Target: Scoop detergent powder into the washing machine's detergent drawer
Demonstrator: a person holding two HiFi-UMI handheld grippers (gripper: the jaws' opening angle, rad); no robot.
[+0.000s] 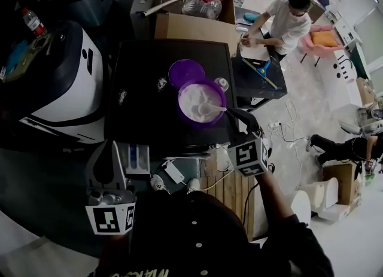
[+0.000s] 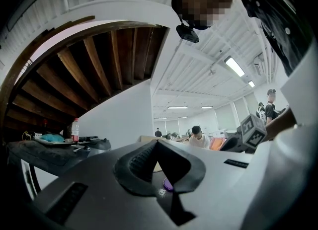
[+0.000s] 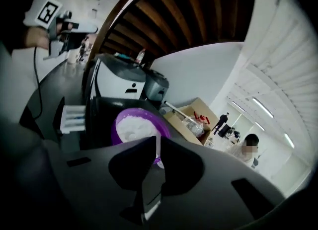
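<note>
A purple bowl (image 1: 180, 103) (image 3: 117, 122) of white detergent powder (image 1: 192, 99) (image 3: 135, 125) stands on the black washing machine top (image 1: 143, 108). A white spoon (image 1: 210, 110) lies in the powder, its handle (image 3: 158, 147) pointing right. My right gripper (image 1: 232, 113) (image 3: 157, 143) reaches in from the right. Its jaws stand a narrow slit apart with the handle between them, so it is open. The white detergent drawer (image 1: 136, 157) (image 3: 72, 117) is pulled out at the machine's front left. My left gripper (image 1: 116, 146) (image 2: 158, 143) hovers beside the drawer, shut and empty.
The bowl's purple lid (image 1: 185, 72) and a small clear cap (image 1: 221, 83) lie behind the bowl, with spilled powder (image 1: 161, 82) to the left. A white and black appliance (image 1: 63, 84) stands left, a cardboard box (image 1: 194, 24) behind. A person (image 1: 286, 21) sits at the far right.
</note>
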